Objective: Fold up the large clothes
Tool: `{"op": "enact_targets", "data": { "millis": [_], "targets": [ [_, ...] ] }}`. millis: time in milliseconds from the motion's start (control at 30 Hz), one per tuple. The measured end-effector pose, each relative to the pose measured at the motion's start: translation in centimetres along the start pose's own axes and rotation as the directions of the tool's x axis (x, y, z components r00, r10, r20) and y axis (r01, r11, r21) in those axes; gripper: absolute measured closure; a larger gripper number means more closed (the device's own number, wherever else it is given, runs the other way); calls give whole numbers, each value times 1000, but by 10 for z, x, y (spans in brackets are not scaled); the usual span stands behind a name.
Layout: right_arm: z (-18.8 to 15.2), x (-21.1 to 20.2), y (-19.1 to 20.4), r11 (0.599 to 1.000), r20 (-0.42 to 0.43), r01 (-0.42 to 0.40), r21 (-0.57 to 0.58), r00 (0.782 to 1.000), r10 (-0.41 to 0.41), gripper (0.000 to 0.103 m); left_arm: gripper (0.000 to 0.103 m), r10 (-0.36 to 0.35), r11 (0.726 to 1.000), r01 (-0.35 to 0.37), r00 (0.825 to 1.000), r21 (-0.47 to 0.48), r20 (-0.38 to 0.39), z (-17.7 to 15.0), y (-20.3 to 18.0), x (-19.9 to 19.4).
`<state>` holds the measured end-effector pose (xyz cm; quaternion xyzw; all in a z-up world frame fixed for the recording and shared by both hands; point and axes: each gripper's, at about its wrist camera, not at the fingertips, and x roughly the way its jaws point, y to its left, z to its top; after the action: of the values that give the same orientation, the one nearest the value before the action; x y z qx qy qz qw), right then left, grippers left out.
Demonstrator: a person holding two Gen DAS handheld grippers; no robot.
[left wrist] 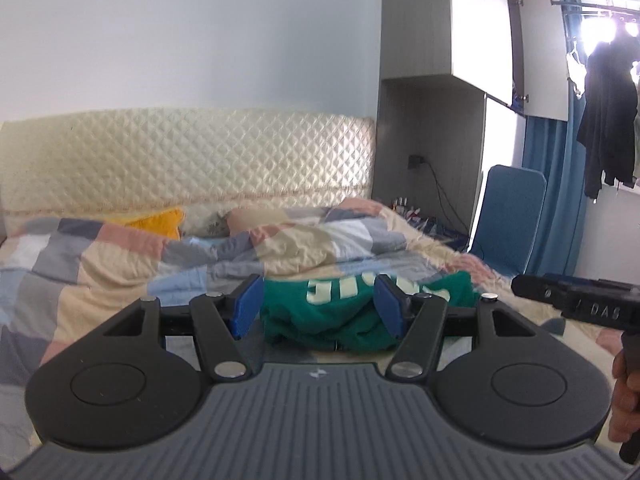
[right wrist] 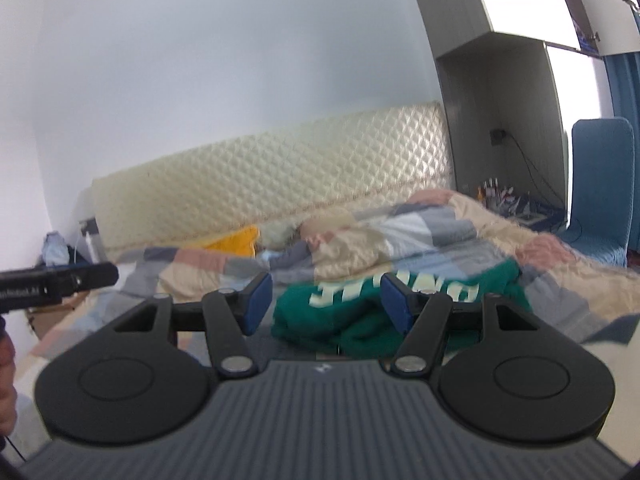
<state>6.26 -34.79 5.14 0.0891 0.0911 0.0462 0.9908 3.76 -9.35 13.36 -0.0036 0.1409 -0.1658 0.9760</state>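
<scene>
looking across a bed here, both claws hovering released with nothing between the blue pads. going left to right in the left wrist view: patchwork quilt (left wrist: 100, 252), soft and rumpled, pastel squares; a mustard yellow pillow (left wrist: 160, 220) poking out behind it; cream diamond-quilted headboard (left wrist: 192, 152) with a shiny padded look. the left gripper (left wrist: 318, 306) sits wide apart, and past it lies the green sweatshirt (left wrist: 332, 312), bunched in a heap on the quilt, white block lettering upside down and only partly readable. further right, a grey wardrobe (left wrist: 416, 40), a blue chair (left wrist: 512, 216), blue curtain (left wrist: 560, 200) and dark clothes hanging (left wrist: 608, 128) against blown-out window light. the right gripper (right wrist: 326, 304) is spread the same way, sweatshirt beyond it. each view catches the other claw's black side at its edge, cut off. the small clutter on the bedside shelf is too blurry to name.
</scene>
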Motion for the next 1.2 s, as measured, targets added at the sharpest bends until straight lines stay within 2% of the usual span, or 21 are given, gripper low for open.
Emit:
{"op": "enact_targets", "data": {
  "millis": [233, 433, 567, 800, 1200],
  "targets": [
    [-41, 10, 13, 998, -30, 29, -51, 999, -31, 40, 37, 10, 999, -12, 999, -46, -41, -35, 18, 15],
    [-62, 17, 14, 995, -51, 55, -81, 997, -59, 40, 36, 14, 999, -16, 998, -30, -64, -49, 20, 27],
    [-66, 16, 18, 991, -38, 71, -113, 996, -76, 40, 37, 11, 999, -14, 997, -41, -72, -55, 21, 32],
    [-72, 17, 16, 993, -57, 76, -94, 995, -82, 40, 36, 13, 997, -20, 995, -77, -100, -66, 26, 39],
    [-76, 11, 13, 992, -45, 98, -76, 994, -101, 40, 36, 26, 998, -33, 992, -54, -127, -74, 23, 47]
  ]
}}
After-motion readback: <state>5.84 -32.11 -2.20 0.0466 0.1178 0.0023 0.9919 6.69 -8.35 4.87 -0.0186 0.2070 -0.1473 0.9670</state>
